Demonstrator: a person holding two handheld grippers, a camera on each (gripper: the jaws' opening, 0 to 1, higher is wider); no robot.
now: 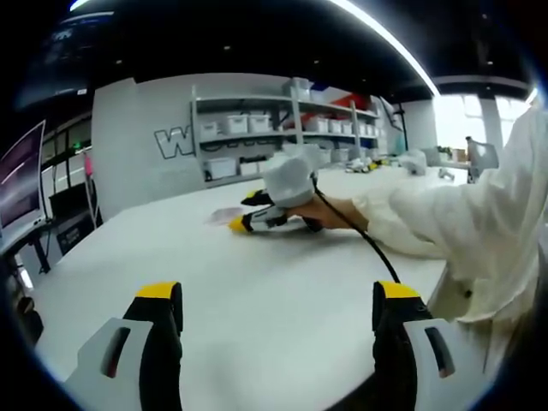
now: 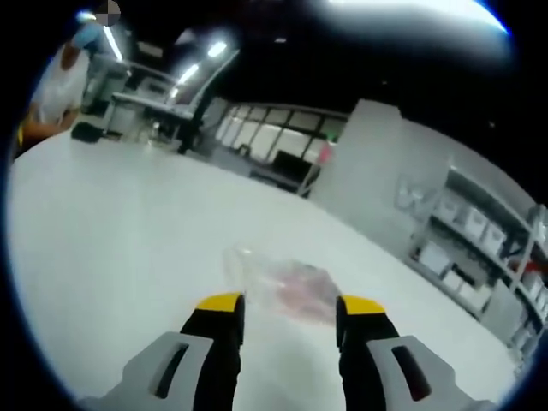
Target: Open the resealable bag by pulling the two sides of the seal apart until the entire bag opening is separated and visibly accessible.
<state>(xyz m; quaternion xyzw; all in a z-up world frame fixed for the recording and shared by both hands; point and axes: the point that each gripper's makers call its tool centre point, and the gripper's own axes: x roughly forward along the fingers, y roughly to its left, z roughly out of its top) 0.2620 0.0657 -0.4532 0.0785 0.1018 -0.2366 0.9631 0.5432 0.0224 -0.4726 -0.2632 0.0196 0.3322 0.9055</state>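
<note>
The right gripper (image 2: 284,306), fingers wide and empty, points low over the white worktop (image 2: 103,231) at the clear bag (image 2: 282,287), while the left gripper (image 1: 278,295) hovers level, fingers wide.

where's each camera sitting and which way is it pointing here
Left gripper view: rides the left gripper, looking across the white table at the right gripper, the person's hand and sleeve, shelves behind.
Right gripper view: rides the right gripper, jaws apart, facing the clear bag just ahead.
Shared: the table, bag and shelves.
</note>
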